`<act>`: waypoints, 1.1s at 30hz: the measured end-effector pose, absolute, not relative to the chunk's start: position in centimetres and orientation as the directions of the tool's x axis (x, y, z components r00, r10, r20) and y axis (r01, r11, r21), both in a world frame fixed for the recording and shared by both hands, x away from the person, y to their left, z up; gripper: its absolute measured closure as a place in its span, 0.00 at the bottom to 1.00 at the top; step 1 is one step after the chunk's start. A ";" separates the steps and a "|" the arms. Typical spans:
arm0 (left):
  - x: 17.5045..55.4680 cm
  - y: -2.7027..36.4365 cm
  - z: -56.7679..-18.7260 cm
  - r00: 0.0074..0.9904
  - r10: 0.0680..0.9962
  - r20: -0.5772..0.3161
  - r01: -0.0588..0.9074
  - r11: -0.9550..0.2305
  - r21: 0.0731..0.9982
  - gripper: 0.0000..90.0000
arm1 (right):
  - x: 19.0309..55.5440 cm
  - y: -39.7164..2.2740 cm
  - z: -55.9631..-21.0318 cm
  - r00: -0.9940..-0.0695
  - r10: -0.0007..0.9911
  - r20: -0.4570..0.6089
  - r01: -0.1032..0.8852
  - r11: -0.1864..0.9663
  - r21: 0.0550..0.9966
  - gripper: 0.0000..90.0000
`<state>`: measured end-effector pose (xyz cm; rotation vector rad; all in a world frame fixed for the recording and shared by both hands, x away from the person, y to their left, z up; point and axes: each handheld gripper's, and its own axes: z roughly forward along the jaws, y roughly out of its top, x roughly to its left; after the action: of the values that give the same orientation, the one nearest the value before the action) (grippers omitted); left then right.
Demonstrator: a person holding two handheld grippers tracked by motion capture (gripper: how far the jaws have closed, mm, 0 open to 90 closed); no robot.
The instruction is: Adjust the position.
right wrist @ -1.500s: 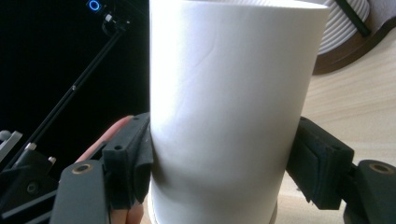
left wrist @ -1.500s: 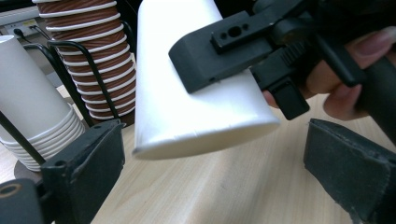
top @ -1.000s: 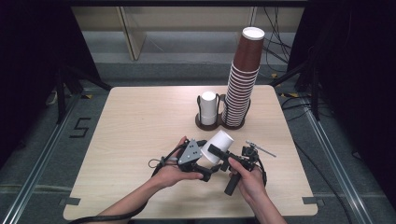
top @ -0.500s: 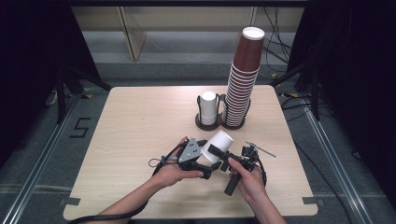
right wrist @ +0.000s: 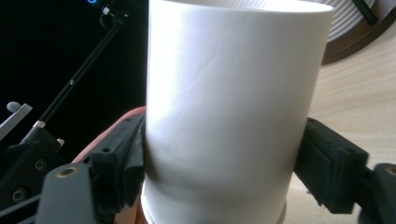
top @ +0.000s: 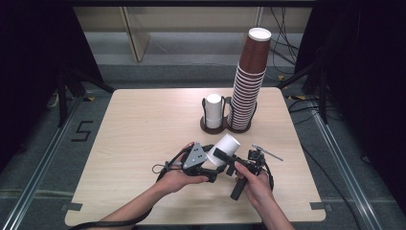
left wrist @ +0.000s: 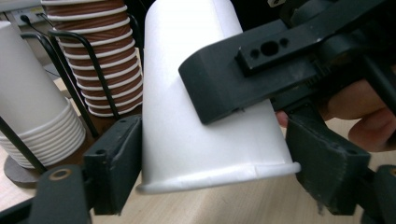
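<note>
Table [top: 143,143], pale wood, bearing all items. Brown stack [top: 250,81]: tall column of nested cups in the right ring of a black wire holder [top: 225,125] at the table's far middle; a short white stack [top: 214,110] sits in its left ring. White cup [top: 225,149]: held above the near table, tilted, rim toward the person, between both grippers. Left gripper [top: 207,165]: jaws have just been closing; in the left gripper view its pads [left wrist: 116,168] meet the cup near the rim, pinching it. Right gripper [top: 224,158]: jaws have just been opening; in the right gripper view its left pad [right wrist: 126,158] touches the cup [right wrist: 233,116], the right one stands just clear.
</note>
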<state>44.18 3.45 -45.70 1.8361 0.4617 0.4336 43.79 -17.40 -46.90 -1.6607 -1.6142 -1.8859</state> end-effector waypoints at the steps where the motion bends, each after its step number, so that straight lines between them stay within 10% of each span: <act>1: 44.2 3.5 -45.7 0.855 0.514 0.066 0.098 -0.286 0.953 0.27 | 43.8 -17.4 -46.9 -0.373 0.500 0.781 0.695 -0.407 0.593 0.24; 15: 44.2 3.9 -45.2 0.851 0.518 0.085 0.081 -0.289 0.954 0.31 | 43.6 -17.2 -46.3 -0.420 0.528 0.738 0.681 -0.355 0.641 0.02; 33: 44.4 6.8 -43.9 0.849 0.509 0.144 0.066 -0.373 0.925 0.31 | 42.7 -18.9 -45.0 -0.578 0.602 0.551 0.584 -0.167 0.795 0.01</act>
<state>44.44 6.77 -43.95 1.9141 0.4279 0.4978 42.70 -18.87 -44.98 -1.4506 -2.0366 -1.9269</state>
